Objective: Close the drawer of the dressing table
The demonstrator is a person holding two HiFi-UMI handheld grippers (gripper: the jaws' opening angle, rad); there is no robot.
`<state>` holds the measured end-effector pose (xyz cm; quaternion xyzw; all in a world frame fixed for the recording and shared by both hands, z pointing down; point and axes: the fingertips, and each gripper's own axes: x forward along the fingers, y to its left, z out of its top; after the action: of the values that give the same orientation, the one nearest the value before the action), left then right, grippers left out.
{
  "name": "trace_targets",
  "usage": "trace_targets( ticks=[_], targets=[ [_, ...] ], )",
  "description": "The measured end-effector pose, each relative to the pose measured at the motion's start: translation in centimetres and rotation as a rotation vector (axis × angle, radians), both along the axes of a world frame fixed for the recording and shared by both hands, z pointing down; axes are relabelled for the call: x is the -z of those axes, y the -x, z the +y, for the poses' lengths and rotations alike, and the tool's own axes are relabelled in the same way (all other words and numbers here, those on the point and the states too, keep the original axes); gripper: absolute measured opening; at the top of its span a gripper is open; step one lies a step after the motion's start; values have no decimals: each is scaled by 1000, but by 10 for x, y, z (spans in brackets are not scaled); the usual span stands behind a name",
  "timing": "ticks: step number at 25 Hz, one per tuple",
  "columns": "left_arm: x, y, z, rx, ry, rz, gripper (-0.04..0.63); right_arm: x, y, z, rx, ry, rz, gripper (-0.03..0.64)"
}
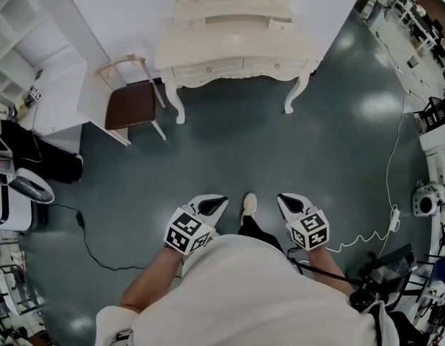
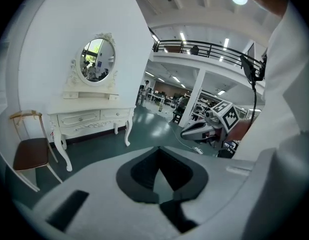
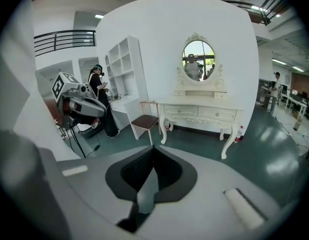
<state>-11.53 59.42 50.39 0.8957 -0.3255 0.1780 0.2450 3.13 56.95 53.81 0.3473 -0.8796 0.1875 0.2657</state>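
Observation:
The cream dressing table [image 1: 233,62] stands against the white wall, far ahead of me across bare floor. It also shows in the left gripper view [image 2: 89,118] and in the right gripper view [image 3: 202,113], with an oval mirror [image 3: 198,60] above it. A small upper drawer [image 1: 240,21] under the mirror looks pulled out a little. My left gripper [image 1: 212,206] and right gripper [image 1: 291,202] are held low in front of my body. Both are shut and hold nothing, and both are well short of the table. The left gripper's [image 2: 158,151] pads meet at the tip, and so do the right gripper's [image 3: 153,149].
A chair with a brown seat [image 1: 132,103] stands left of the table, beside a white shelf unit [image 1: 35,56]. A person in black [image 1: 28,153] stands at the far left. A black cable [image 1: 100,254] and a white cable [image 1: 388,193] lie on the floor, with equipment [image 1: 428,197] at the right.

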Motion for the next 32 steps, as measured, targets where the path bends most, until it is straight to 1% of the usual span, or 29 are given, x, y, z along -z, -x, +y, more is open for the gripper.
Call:
trace_targets(
  ticks=[2, 4, 9, 11, 13, 16, 19, 22, 26, 29, 32],
  targets=[
    [6, -12, -29, 6, 3, -12, -3, 2, -8, -34, 15, 8, -18, -2],
    [16, -27, -63, 2, -13, -31, -3, 6, -21, -70, 21, 7, -30, -2],
    [34, -68, -150, 12, -47, -63, -3, 11, -59, -150, 38, -11, -26, -2],
    [36, -87, -176, 10, -53, -61, -3, 8, -76, -174, 47, -13, -18, -2],
    [39, -103, -199, 9, -51, -45, -3, 1, -89, -198, 50, -6, -14, -2],
    [40, -114, -231, 5, -43, -35, -3, -4, -96, -233, 42, 3, -11, -2],
    [36, -117, -256, -1, -36, -38, -3, -9, -97, -260, 35, 5, -13, -2],
    [33, -110, -279, -7, -40, -33, -3, -14, -94, -281, 19, 11, -12, -2],
    [21, -85, -342, -17, -44, -21, -3, -21, -82, -340, -33, 17, -8, -2],
    [21, -68, -392, -48, -47, -17, -3, -15, -72, -386, -81, 10, 12, -2],
    [32, -56, -441, -92, -74, -12, -3, -6, -61, -433, -113, -3, 31, -2]
  ],
)
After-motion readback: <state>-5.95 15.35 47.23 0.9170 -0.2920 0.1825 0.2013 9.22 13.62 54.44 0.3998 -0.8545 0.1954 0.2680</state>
